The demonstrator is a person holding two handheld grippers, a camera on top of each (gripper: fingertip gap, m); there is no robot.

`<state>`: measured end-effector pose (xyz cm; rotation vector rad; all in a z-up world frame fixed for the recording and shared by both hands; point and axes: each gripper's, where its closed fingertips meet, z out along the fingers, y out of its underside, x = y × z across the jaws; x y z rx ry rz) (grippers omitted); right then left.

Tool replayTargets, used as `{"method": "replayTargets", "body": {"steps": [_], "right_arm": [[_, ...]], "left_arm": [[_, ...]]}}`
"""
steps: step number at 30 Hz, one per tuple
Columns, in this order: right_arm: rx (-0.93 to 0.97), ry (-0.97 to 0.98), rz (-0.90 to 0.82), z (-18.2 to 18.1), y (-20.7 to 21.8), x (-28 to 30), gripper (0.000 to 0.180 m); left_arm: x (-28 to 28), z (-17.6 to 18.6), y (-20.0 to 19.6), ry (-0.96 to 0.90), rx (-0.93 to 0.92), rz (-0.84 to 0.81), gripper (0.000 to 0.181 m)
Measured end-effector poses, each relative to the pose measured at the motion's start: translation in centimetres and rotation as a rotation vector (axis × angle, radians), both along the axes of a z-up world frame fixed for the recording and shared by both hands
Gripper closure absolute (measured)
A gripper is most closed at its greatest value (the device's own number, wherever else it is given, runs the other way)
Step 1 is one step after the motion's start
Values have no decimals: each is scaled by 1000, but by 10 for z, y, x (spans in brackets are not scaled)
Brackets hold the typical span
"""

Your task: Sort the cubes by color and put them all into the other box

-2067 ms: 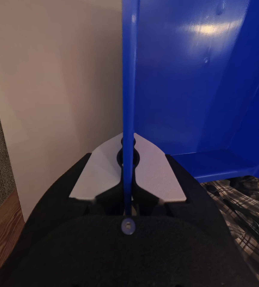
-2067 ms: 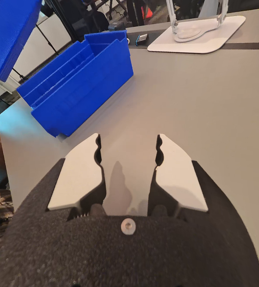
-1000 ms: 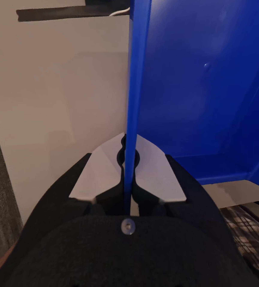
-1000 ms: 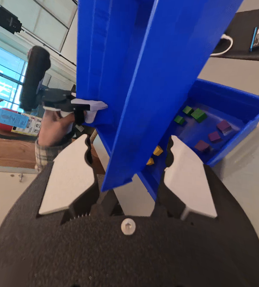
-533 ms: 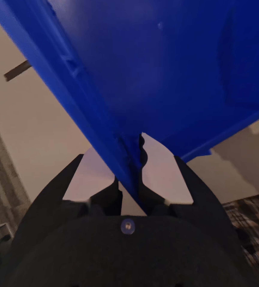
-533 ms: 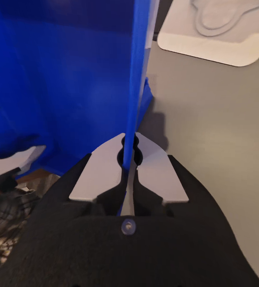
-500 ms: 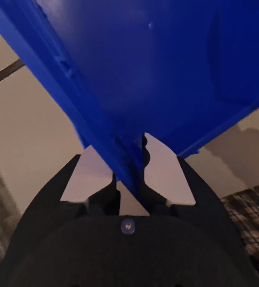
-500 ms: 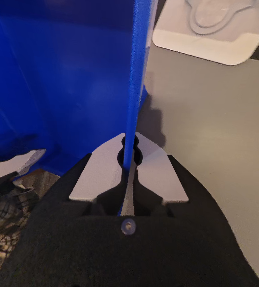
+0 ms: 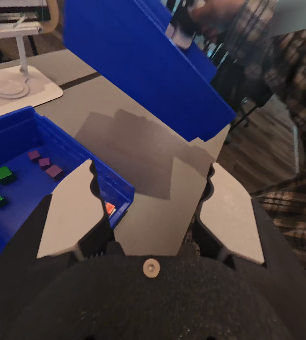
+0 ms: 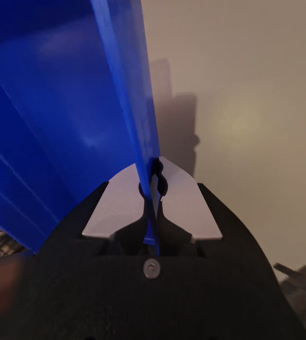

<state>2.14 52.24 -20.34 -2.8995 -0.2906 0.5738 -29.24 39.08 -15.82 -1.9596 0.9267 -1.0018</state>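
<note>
The left gripper (image 9: 151, 184) is standing wide open and gripping nothing, hovering over the bare grey tabletop (image 9: 148, 211). The right gripper (image 10: 151, 176) is clamping its jaws onto the thin wall of an empty blue plastic box (image 10: 56, 110), which is hanging tilted in the air ahead of and above the left gripper.

To the left of the left gripper's fingers, the second blue plastic box (image 9: 86, 156) is resting on the tabletop. Inside it, three purple cubes (image 9: 44, 163) are lying close together, three green cubes (image 9: 0, 173) are lying farther left, and one orange-red cube (image 9: 110, 207) is showing just beside the left fingertip. Yellow cubes cannot be seen.

Judged from this layout, the cubes are sitting grouped by colour in the destination box, so sorting appears largely complete. Setting down the lifted box appears to be remaining.
</note>
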Motion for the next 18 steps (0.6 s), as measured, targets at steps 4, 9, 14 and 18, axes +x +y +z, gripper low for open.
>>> {"method": "replayTargets", "body": {"steps": [4,9,14,18], "right_arm": [[-94,-127,-68,-26,-23,88,175],[-185,-158,-213,-65,-44,179,175],[-251,-166,-296,-109,-56,236,174],[-301,-193,-301,-136,-66,264,174]], "left_arm": [[-29,-1,-17,-153,-33,-16,71],[-65,-11,-30,-267,-82,11,79],[-86,-22,-28,-312,-133,63,90],[-97,-31,-14,-308,-159,134,92]]}}
